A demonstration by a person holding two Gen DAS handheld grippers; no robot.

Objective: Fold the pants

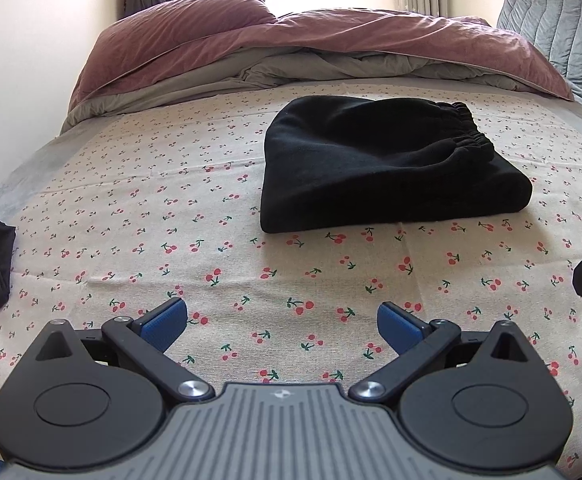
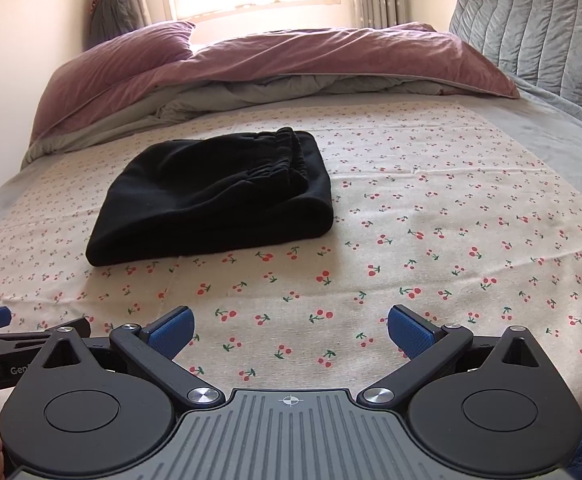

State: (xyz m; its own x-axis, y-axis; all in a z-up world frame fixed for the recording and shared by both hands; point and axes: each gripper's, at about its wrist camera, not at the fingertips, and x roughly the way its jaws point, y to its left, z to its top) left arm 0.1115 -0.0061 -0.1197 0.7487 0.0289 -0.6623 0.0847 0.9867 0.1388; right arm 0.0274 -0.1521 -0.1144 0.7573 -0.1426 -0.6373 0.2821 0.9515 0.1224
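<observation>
Black pants [image 1: 387, 168]: folded bundle, mid-bed [image 1: 131, 184], on cherry-print sheet. Soft, thick, limp; likely light. Best hold: doubled fold edge or elastic waistband [image 1: 467, 136]. Left tool [image 1: 282, 322]: spread, empty. Right tool [image 2: 290, 325]: spread, empty.

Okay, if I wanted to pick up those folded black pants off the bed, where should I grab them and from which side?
Probably the thick rounded fold at the near edge of the folded black pants, coming in low from the front over the cherry-print sheet. That edge faces both open tools and stacks all the layers; the gathered waistband lies on top at the far right.
</observation>
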